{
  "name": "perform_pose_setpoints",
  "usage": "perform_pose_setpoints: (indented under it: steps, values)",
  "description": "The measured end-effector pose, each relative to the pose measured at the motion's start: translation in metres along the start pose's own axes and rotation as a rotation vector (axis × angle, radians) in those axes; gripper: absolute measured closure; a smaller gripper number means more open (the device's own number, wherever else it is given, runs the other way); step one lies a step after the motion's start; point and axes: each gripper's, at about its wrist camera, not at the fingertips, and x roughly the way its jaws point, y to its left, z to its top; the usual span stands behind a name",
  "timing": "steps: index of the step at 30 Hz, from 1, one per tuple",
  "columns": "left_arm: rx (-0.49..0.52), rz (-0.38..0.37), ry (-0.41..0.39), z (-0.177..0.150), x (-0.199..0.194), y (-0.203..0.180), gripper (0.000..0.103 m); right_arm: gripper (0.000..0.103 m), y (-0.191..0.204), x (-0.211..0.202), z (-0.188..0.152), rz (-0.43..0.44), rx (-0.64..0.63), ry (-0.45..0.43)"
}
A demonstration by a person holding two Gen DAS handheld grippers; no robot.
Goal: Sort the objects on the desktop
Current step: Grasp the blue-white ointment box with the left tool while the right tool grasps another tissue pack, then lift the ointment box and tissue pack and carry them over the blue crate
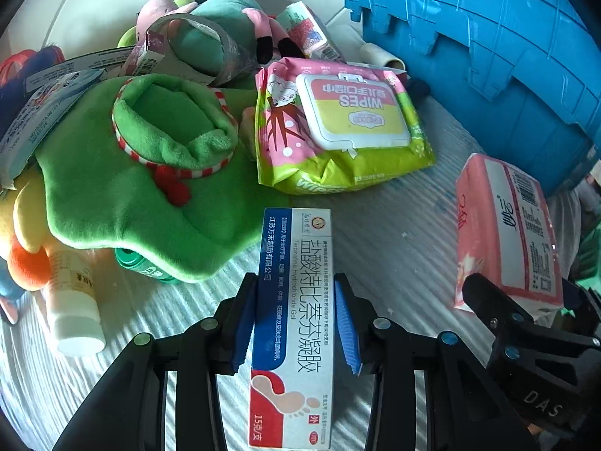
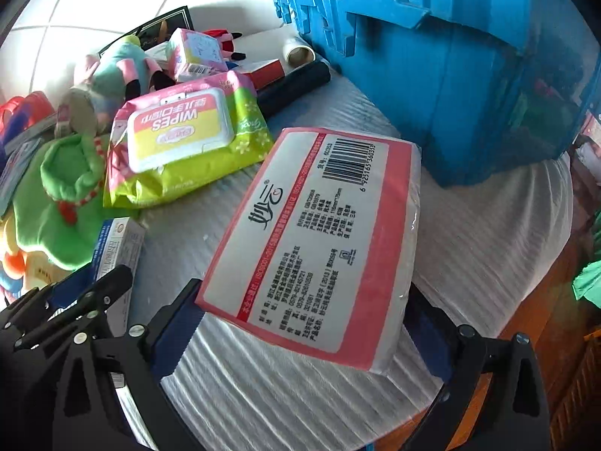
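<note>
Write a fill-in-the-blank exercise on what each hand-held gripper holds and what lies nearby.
1. The left hand-held gripper holds a medicine ____.
2. The right hand-held gripper holds a pink tissue pack, its ____ label facing up.
3. The wipes pack lies beside a green ____ toy.
4. The crate is ____.

Missing words: box; barcode; plush; blue

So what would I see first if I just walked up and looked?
Probably the big blue crate at the back right of the table, and the floppy green plush toy on the left. In front, each gripper has something in its jaws: the left gripper a white and blue medicine box, the right gripper a pink tissue pack. The bright pink and green wipes pack lies in the middle.
</note>
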Motion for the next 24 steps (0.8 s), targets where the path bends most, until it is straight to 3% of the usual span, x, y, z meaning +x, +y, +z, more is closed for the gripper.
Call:
perform_pose_setpoints:
  steps: [2, 13, 15, 24]
  values:
    - [-0.017, -0.007, 0.029, -0.002, 0.006, 0.000, 0.062, 0.001, -0.002, -0.001, -0.001, 0.005, 0.007, -0.002]
    - [-0.025, 0.022, -0.012, -0.008, 0.003, 0.004, 0.064, 0.000, -0.004, 0.021, 0.019, 0.007, 0.033, -0.036]
    - [-0.029, 0.030, -0.024, -0.009, -0.002, 0.007, 0.064, 0.006, -0.003, 0.022, 0.020, -0.010, 0.013, -0.032]
    - [-0.061, 0.054, -0.063, -0.005, -0.029, 0.017, 0.064, 0.007, 0.001, -0.004, 0.007, 0.027, -0.054, -0.012]
